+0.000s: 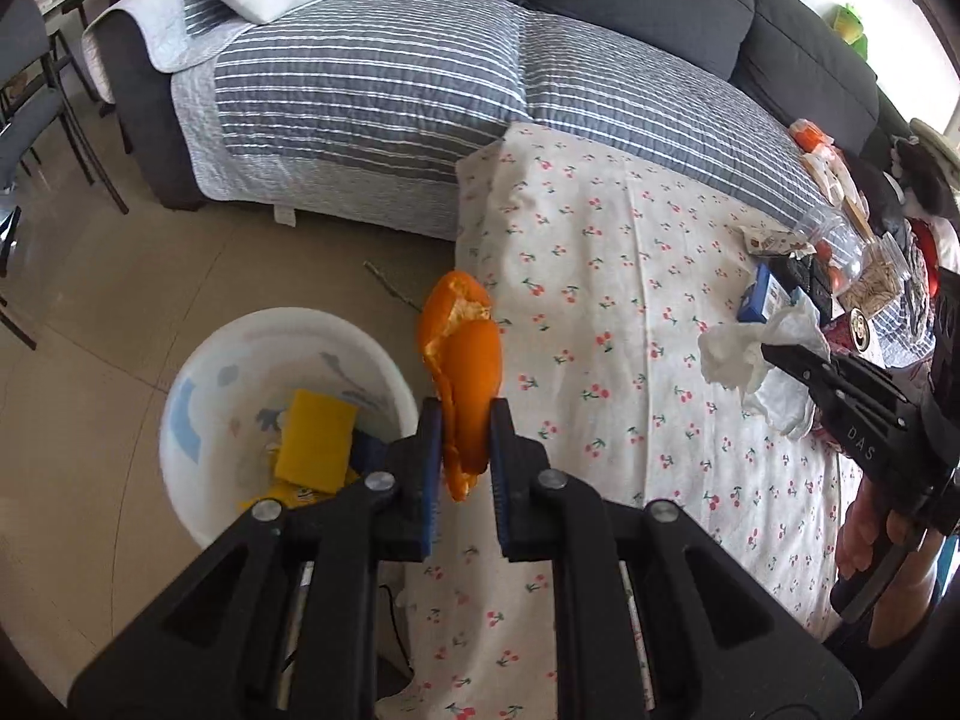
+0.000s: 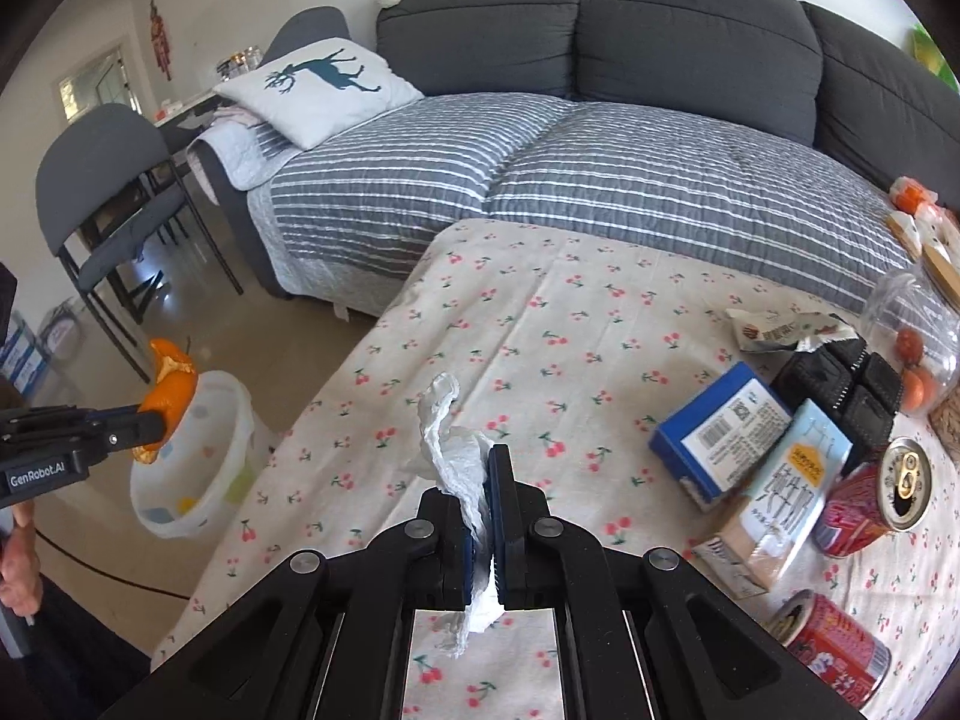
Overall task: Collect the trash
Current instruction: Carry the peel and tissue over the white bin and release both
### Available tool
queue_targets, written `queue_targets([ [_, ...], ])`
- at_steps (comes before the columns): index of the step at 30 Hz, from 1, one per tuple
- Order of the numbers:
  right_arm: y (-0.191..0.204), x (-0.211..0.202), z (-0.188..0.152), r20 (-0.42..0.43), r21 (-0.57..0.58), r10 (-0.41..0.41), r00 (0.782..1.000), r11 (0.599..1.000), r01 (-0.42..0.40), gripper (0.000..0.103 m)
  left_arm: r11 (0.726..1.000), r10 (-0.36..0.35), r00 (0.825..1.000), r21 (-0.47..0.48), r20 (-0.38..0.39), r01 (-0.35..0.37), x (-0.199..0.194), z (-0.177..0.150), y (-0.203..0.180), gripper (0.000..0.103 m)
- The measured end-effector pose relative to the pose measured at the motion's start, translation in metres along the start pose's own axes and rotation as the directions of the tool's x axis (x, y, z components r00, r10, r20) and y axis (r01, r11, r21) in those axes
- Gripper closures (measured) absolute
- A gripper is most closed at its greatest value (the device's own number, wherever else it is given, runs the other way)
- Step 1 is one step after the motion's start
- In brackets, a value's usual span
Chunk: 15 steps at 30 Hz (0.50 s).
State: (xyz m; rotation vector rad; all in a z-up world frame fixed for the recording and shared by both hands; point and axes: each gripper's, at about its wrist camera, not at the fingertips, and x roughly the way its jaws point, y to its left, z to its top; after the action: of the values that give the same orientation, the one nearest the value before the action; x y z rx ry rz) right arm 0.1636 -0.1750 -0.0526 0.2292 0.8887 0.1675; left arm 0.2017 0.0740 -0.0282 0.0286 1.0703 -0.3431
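Observation:
My left gripper (image 1: 465, 414) is shut on an orange peel (image 1: 465, 354) and holds it in the air at the table's left edge, just right of a white plastic bin (image 1: 204, 372) on the floor. The bin holds a yellow packet (image 1: 318, 441). In the right wrist view the peel (image 2: 171, 387) hangs over the bin (image 2: 210, 456). My right gripper (image 2: 483, 468) is shut on a crumpled white tissue (image 2: 450, 438) above the cherry-print tablecloth (image 2: 540, 324). The left wrist view shows that gripper (image 1: 774, 354) with the tissue (image 1: 744, 348).
At the table's right lie a blue box (image 2: 720, 432), a milk carton (image 2: 774, 504), two red cans (image 2: 870, 498) (image 2: 834, 648), a snack wrapper (image 2: 780, 330), black blocks (image 2: 840, 390) and a clear cup (image 2: 918, 336). A grey sofa (image 2: 660, 42) with a striped cover stands behind. Chairs (image 2: 108, 180) stand left.

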Motion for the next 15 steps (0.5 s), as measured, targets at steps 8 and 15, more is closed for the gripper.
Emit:
queue_targets([
  [8,0.069,0.027,-0.008,-0.024,-0.051,0.074,0.997,0.996,-0.075,0.098,0.991,0.041,0.998,-0.123,-0.041,-0.046,0.004,-0.005,0.059,0.087],
  [15,0.119,0.041,-0.011,-0.022,-0.043,0.162,0.986,0.986,-0.163,0.098,0.969,0.061,0.992,-0.231,-0.11,-0.085,0.024,-0.006,0.1,0.087],
])
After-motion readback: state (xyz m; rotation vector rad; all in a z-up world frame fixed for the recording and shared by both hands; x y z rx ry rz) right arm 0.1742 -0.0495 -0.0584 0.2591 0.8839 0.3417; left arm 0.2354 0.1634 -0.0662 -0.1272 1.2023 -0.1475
